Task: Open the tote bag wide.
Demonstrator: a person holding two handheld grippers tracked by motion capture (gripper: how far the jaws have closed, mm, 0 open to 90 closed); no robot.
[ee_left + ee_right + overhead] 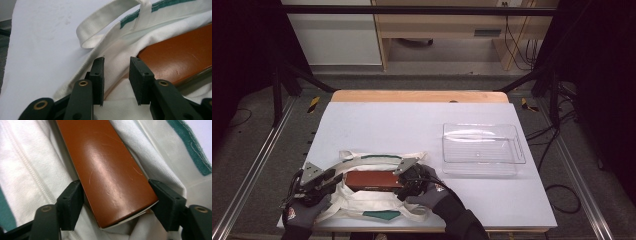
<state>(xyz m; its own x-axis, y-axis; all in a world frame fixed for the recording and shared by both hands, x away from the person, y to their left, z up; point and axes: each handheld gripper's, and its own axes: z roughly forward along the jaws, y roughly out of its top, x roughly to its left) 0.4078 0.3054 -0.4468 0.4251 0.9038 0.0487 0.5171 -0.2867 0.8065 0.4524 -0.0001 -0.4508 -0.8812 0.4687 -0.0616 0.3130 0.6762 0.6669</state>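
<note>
Right gripper (115,205) jaws clamp the brown box (110,172); left gripper (116,80) jaws part-open over bag cloth (120,47), holding nothing; the high view adds a clear tray (482,145).

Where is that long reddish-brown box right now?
In the high view the reddish-brown box lies on the white cloth bag at the table's near left, between the left gripper and the right gripper.

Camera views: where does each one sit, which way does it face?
High view: above the near table edge, looking forward and down; gloved hands, left tool, right tool.
Left gripper view: on left tool, along its jaws at white bag.
Right gripper view: on right tool, jaws flanking brown box.
Shared: box and bag.
</note>
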